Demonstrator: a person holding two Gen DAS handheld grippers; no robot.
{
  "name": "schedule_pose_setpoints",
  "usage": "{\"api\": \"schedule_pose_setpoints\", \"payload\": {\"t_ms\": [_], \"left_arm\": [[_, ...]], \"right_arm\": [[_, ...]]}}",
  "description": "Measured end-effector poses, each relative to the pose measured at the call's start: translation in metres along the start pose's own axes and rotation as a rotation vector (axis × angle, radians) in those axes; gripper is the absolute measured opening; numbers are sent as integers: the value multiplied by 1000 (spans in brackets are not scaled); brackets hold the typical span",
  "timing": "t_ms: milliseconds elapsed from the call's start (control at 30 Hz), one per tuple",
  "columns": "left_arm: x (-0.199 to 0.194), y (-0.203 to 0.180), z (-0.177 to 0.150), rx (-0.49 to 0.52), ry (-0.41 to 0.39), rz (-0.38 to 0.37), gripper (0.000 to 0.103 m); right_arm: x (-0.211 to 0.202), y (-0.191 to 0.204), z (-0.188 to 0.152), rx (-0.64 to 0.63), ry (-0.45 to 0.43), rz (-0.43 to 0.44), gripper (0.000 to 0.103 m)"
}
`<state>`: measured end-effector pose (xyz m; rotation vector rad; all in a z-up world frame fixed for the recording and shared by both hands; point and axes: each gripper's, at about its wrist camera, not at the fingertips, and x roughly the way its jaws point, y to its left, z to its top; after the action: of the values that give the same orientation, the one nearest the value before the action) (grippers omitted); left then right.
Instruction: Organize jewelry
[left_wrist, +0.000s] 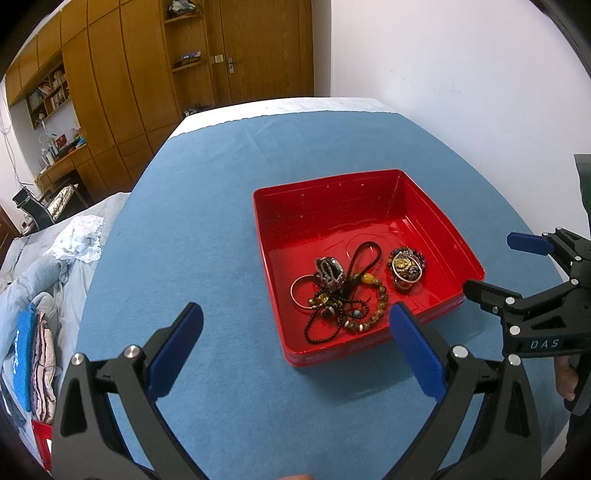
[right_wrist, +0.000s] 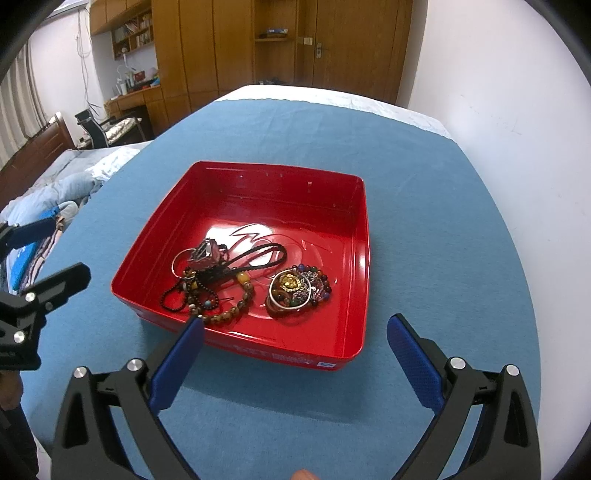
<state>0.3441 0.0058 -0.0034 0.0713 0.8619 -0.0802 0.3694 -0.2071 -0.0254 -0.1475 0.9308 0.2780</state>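
Note:
A red tray (left_wrist: 325, 199) (right_wrist: 354, 258) sits on the blue cloth. In it lie a tangle of black cord, dark bead strings and a brown bead bracelet (left_wrist: 380, 299) (right_wrist: 236, 306), a thin silver bangle (left_wrist: 297, 291) (right_wrist: 181, 258), and a pile of coloured beads with a gold piece (left_wrist: 406, 267) (right_wrist: 295, 288). My left gripper (left_wrist: 295, 328) is open and empty, just short of the tray's near left edge. My right gripper (right_wrist: 295, 332) is open and empty above the tray's near edge; it also shows in the left wrist view (left_wrist: 498, 266).
The blue cloth (left_wrist: 207, 229) (right_wrist: 443, 221) covers a table against a white wall (left_wrist: 461, 74). A bed with crumpled bedding and clothes (left_wrist: 48, 295) lies to the left. Wooden wardrobes (left_wrist: 129, 92) and a desk stand behind.

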Motion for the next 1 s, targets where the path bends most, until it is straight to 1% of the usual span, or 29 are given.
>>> {"api": "schedule_pose_setpoints", "payload": {"t_ms": [1000], "left_arm": [[-1,1,0,0,2,0,100]], "right_arm": [[-3,-1,-1,-1,-2,-5,99]]}}
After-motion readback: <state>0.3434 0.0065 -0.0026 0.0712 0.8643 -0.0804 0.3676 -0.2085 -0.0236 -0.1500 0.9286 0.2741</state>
